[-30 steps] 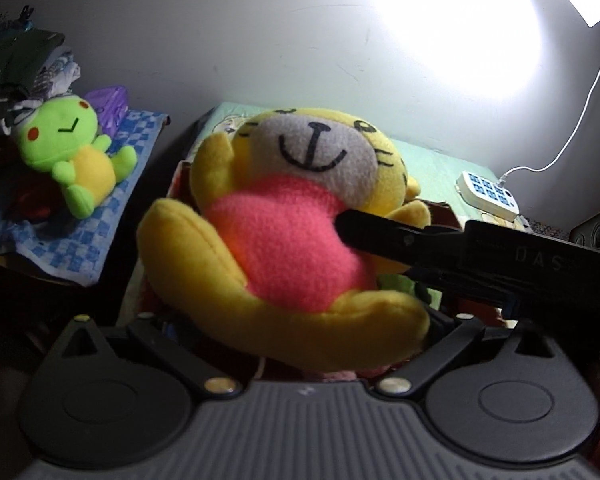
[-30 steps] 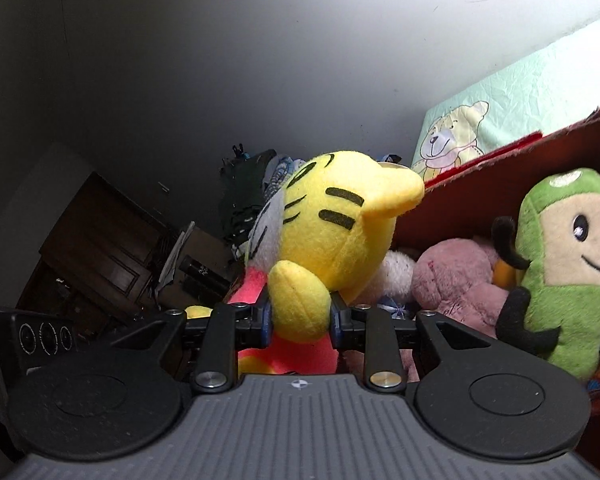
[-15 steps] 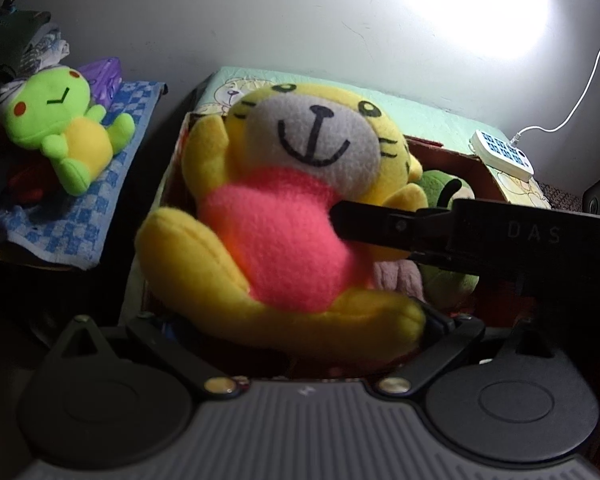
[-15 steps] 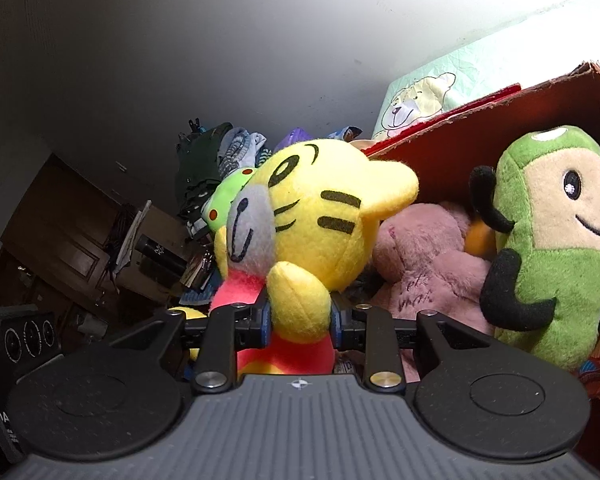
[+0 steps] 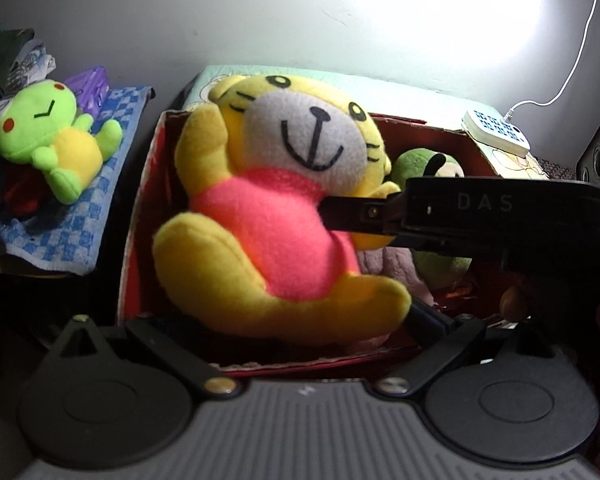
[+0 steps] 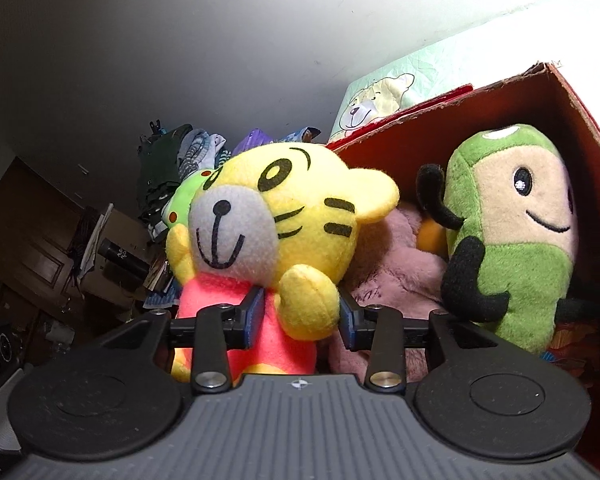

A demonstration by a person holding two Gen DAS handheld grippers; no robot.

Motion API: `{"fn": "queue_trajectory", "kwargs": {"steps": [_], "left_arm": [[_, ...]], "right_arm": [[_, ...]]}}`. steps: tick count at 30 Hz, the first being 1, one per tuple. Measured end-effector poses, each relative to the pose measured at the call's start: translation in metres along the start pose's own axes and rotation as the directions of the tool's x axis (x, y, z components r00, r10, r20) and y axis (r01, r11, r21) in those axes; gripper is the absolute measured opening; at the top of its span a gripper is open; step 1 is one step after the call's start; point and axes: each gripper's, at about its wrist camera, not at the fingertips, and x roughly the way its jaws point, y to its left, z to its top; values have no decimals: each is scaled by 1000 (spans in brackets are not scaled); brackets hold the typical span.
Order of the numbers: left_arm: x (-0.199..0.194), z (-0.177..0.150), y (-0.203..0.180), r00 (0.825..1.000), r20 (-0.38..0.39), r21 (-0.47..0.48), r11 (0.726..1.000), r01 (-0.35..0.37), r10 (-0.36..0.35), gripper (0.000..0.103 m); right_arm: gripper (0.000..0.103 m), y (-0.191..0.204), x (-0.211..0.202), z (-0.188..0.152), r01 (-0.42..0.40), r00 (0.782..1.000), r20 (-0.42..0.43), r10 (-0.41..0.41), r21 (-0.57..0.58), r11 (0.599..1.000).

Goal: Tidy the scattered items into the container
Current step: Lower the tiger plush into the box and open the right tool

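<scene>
- The yellow tiger plush (image 5: 276, 216) in its pink shirt sits upright in the left end of the red cardboard box (image 5: 140, 208), face turned out toward the left wrist camera.
- The right claw (image 6: 300, 312) has its blue pads on either side of the tiger's raised arm; its jaws have just been opening, and gaps show between pads and arm, so the arm lies loose between them.
- In the left wrist view the right claw comes in from the right as a black bar, its tip at the tiger's side.
- The left claw (image 5: 288, 328) has its linkage arms spread wide at the box's near edge; its fingertips are hidden behind the tiger's legs, so I cannot tell whether they press on the plush.
- Inside the box, to the right of the tiger, a pink plush (image 6: 388, 264) lies low, and a green plush (image 6: 516, 252) with a beige face and black arms stands against the box's right wall.
- Outside the box, well to its left, a green frog plush (image 5: 48, 136) lies on a blue checked cloth (image 5: 72, 224).
- Behind the box lies a pale green sheet printed with a bear (image 6: 372, 104).
- A white power strip (image 5: 496, 130) with a white cable sits past the box's far right corner.
</scene>
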Motion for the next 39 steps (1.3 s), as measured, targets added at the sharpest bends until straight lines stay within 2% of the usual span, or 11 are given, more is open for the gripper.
{"fn": "queue_trajectory", "kwargs": {"steps": [1,5,11,15,19,23,27,30,33,36,39], "left_arm": [[-1,-1,0,1000,2,-1,1000,-1,1,101],[-4,-1,0,1000,7,-7,1000,3,-3,101],[-4,-2,-2,1000,14,-2,1000,-2,2,101],[-3,-1,-2,1000,15,6,1000,-2,2,101],[-3,-2,-2,1000,17,9,1000,-2,2,101],[-2,-3,1,1000,15,6,1000,-2,2,102],[-1,-5,7,1000,10,-18,1000,-12,12,102],[-2,-7,10,1000,16,-19,1000,-24,24,102],[-1,-6,9,999,16,-19,999,-27,28,102],[1,-5,8,999,10,-19,999,-33,33,102],[4,-2,7,999,-6,-22,999,-40,40,102]], "right_arm": [[45,0,-2,0,-3,1000,3,3,1,1000],[45,2,-14,0,0,1000,24,0,-8,1000],[44,9,-33,12,13,989,145,-11,-12,1000],[44,7,-24,27,61,978,199,-65,27,998],[44,-6,-2,43,38,984,172,-55,104,994],[44,-6,18,47,24,993,115,-38,122,992],[44,14,26,44,12,997,73,-14,25,1000],[44,29,39,44,86,996,42,-84,-65,994],[44,35,49,41,154,988,46,-149,-124,980],[49,31,50,41,177,984,55,-171,-132,975],[51,21,43,41,163,986,57,-159,-77,984]]}}
